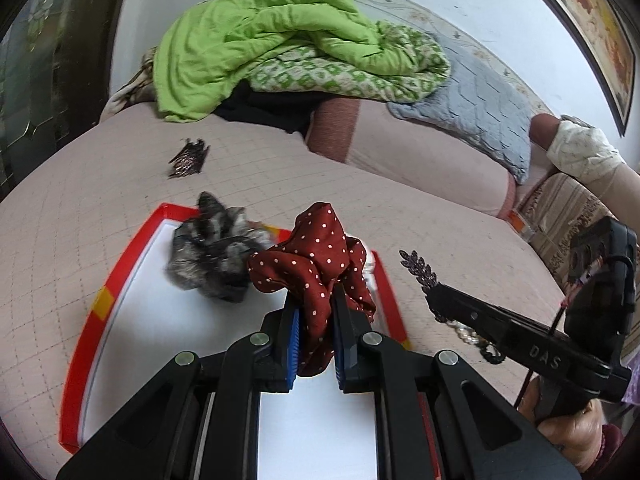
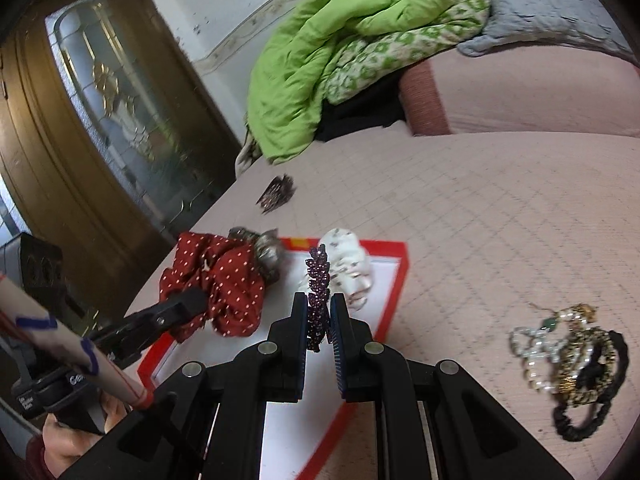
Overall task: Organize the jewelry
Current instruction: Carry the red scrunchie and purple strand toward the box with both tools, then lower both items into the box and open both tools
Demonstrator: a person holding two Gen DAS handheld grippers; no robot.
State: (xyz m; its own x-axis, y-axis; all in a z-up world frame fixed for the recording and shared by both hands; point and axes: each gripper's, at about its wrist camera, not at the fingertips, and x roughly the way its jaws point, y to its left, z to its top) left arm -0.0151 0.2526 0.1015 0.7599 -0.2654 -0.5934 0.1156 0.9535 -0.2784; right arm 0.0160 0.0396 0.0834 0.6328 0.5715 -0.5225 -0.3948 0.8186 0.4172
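Left wrist view. Red-rimmed tray [image 1: 94, 308] with white floor, resting on the pink quilted bed [image 1: 100, 184]. In the tray: one grey furry scrunchie [image 1: 216, 256] near the far edge. Left claw [image 1: 314, 344] closed tight on one dark red polka-dot scrunchie [image 1: 316, 264], fabric bunched between the blue pads and rising beyond the fingertips, held over the tray just right of the grey one. Outside the tray: one dark sparkly hair clip [image 1: 188, 158] on the bed, well beyond the far rim. At right, right claw [image 1: 434, 298] seen from the side, gripping one purple leaf-shaped hair clip [image 1: 418, 268] that projects past its tip, just beside the tray's right rim. Green quilt [image 1: 256, 44] heaped at the far end of the bed.

Right wrist view. Same tray [image 2: 394, 276], holding one white floral scrunchie [image 2: 348, 272] at its far right corner and the grey furry scrunchie [image 2: 268, 252] at its far left. Right claw [image 2: 319, 322] narrowed on the purple leaf-shaped hair clip [image 2: 317, 292], upright between the pads, tip pointing away, above the tray. Left claw [image 2: 196, 300] at left, clamped on the dark red polka-dot scrunchie [image 2: 224, 280]. On the bed to the right, well apart from the tray: one tangled pile of jewelry [image 2: 568, 356], with pearl strand, gold-patterned band and black hair tie; exact count within the tangle not discernible. One dark sparkly hair clip [image 2: 278, 192] beyond the tray.
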